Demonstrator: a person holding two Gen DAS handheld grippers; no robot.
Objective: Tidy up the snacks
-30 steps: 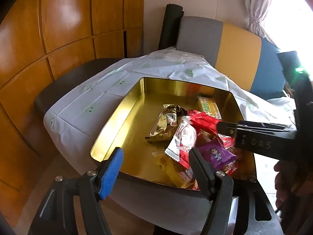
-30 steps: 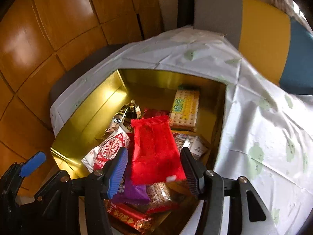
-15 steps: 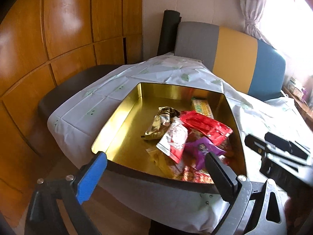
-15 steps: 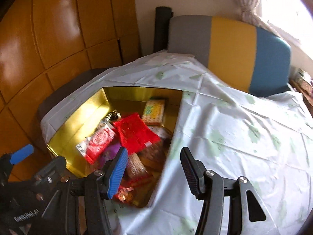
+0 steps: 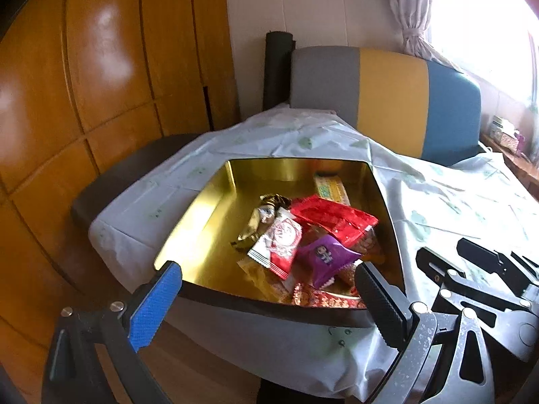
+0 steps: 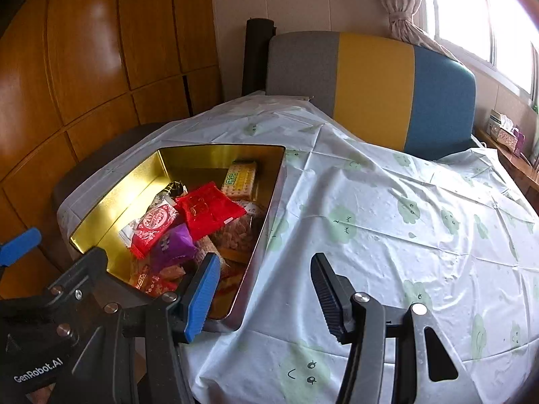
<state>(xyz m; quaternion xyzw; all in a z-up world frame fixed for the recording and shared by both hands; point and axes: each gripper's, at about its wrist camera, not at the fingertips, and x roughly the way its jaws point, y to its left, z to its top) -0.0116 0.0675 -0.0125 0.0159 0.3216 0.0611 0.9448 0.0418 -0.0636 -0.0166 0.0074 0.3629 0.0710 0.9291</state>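
White cloud-print tablecloth lies bare from 12 to 4 o'clock of the right gripper, whose jaws gape, gripping nothing. At its 10 o'clock sits the gold tin, near the table edge, heaped with wrapped snacks. Left gripper spread wide, empty, before the tin's rim. Striped chair beyond.

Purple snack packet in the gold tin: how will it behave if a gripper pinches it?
The purple packet looks puffed and crinkled, so probably light and squashy. Its glossy film may slip between pads. It lies on top of other wrappers in the gold tin, so it may slide when nudged.
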